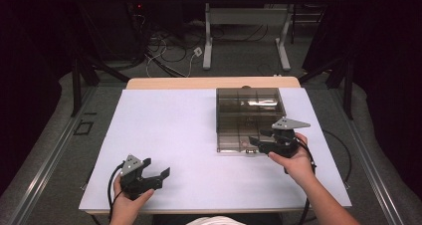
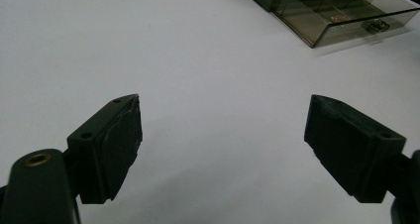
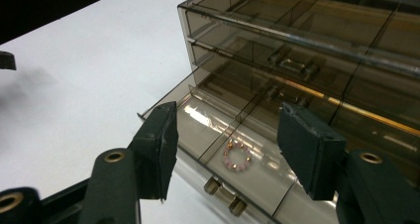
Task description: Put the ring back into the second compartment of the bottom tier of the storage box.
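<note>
On the left, the person's left gripper (image 1: 152, 174) rests low over the white table top (image 1: 174, 135), its jaws spread wide with nothing between them, well apart from the work. To the right stands a smoky see-through plastic drawer chest (image 1: 249, 110), its bottom drawer (image 3: 237, 159) pulled out toward the person. The right gripper (image 1: 263, 140) hangs just at that drawer's front edge, jaws parted and holding nothing. A small ring of pink beads, a bracelet (image 3: 236, 154), lies flat on the drawer floor, straight ahead of this gripper and a little below, between the lines of its two jaws. The right hand is far nearer to it
</note>
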### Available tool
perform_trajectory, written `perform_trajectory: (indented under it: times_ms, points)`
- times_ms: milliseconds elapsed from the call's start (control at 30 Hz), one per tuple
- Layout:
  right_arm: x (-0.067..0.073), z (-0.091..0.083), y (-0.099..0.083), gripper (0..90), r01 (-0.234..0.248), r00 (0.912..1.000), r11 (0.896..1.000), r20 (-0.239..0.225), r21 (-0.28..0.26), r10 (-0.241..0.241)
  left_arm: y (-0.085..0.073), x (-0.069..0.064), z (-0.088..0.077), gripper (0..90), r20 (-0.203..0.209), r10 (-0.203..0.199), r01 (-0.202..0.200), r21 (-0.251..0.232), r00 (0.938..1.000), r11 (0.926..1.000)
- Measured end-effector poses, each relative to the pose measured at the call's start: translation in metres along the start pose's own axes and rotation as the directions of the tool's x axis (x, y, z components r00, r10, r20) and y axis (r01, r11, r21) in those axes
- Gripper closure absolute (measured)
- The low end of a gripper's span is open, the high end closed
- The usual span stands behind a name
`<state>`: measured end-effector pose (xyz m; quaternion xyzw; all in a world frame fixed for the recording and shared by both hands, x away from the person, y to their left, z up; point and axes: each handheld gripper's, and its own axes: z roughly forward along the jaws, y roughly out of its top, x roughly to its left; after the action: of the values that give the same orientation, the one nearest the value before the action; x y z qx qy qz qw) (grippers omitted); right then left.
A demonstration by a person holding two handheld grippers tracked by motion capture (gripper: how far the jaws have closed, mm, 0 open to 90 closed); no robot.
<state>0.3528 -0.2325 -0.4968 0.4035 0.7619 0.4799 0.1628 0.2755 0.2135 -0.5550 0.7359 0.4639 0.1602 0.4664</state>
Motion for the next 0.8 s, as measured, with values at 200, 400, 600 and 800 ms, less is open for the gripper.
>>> perform_trajectory:
  times_ms: [200,400,600,800]
  points:
    - [-0.005,-0.004,-0.011,40.8,-0.029,0.9996,1.0,-0.003,0.004,0.029,0.0,0.0,0.001,15.1,0.004,-0.003,0.003,-0.001,1.0,1.0]
    - [-0.007,-0.008,-0.024,36.8,-0.064,0.9978,0.998,0.018,0.009,0.064,0.001,0.0,0.003,15.1,0.01,0.007,-0.007,0.005,0.9999,1.0]
    - [-0.005,-0.012,-0.03,31.0,-0.134,0.99,0.991,0.042,-0.012,0.134,0.002,-0.002,0.003,15.2,0.014,0.007,-0.007,-0.002,0.9999,1.0]
    - [-0.006,-0.011,-0.037,35.5,-0.128,0.9888,0.992,0.079,0.005,0.127,0.003,-0.001,0.002,15.1,0.016,0.014,-0.014,-0.002,0.9998,0.9999]
